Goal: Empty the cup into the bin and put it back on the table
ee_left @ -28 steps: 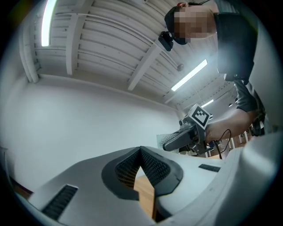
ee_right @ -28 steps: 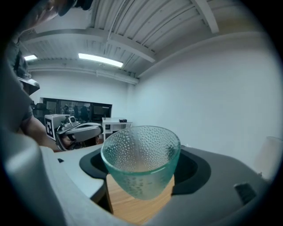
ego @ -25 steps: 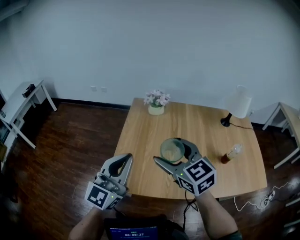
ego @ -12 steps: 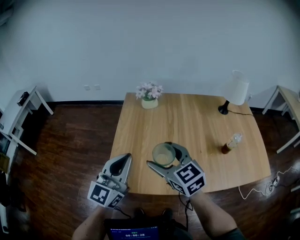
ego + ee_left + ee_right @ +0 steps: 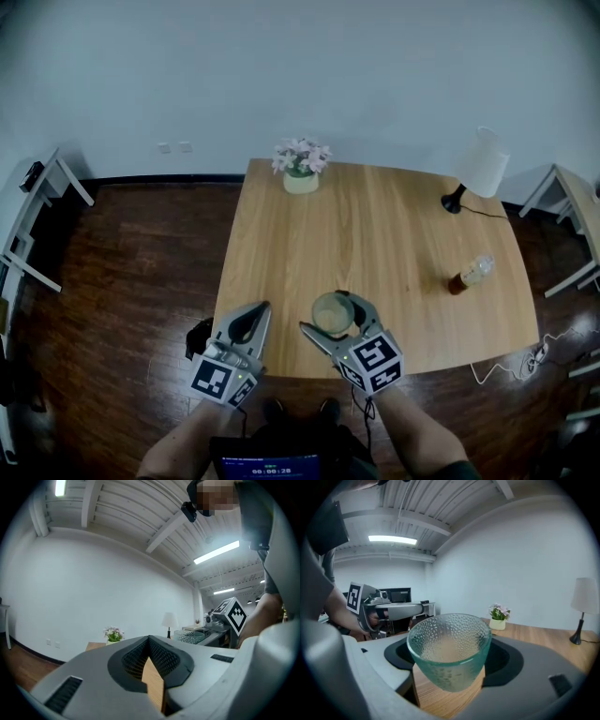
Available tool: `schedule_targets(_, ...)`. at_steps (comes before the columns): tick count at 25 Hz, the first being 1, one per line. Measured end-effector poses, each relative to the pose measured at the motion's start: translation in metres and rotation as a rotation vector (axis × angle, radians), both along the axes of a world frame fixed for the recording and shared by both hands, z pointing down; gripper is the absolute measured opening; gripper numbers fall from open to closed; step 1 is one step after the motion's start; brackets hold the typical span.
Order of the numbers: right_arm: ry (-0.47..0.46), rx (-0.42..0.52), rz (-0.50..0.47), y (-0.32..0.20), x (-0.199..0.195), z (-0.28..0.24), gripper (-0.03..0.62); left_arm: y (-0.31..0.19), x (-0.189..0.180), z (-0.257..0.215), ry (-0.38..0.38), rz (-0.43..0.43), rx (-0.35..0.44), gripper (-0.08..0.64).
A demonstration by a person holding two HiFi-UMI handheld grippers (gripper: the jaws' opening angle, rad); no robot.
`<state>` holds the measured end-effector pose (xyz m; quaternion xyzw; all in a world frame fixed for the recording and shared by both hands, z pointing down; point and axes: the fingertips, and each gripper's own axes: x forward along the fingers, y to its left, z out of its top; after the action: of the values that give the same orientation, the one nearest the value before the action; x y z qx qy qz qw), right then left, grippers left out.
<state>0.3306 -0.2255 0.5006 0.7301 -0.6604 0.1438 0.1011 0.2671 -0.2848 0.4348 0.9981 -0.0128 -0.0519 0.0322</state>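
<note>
Clasping cup (image 5: 449,648), right tongs (image 5: 330,315); contents indistinct. Left tongs (image 5: 254,313) closed, empty.

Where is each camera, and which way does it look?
Head view: on the person's head, looking steeply down at the table; shows both forearms, the left hand-held gripper and the right hand-held gripper.
Left gripper view: on the left hand-held gripper, looking along its shut jaws over the table; a forearm shows.
Right gripper view: on the right hand-held gripper, looking along jaws gripping the cup; a forearm shows.
Shared: all three see the flowers.
</note>
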Motion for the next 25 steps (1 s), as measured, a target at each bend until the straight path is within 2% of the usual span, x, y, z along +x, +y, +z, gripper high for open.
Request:
schedule_targets(7,-0.007,-0.042,0.008,-0.002,-0.002,0.055,0.400,-0.011,0.004,0.053,-0.095,-0.042,-0.075,-0.008)
schedule_targets(15,-0.048,-0.075,0.028,0.003,-0.005,0.109,0.400,-0.007,0.013,0.109,-0.184,-0.049,-0.129,-0.008)
schedule_targets(21,-0.072,-0.075,0.059,0.003,-0.002,0.126,0.400,-0.003,0.018,0.136,-0.223,-0.057,-0.143,-0.008)
schedule_targets(25,-0.074,-0.064,0.044,0.004,-0.007,0.135,0.400,-0.005,0.018,0.144,-0.231,-0.063,-0.171,-0.008)
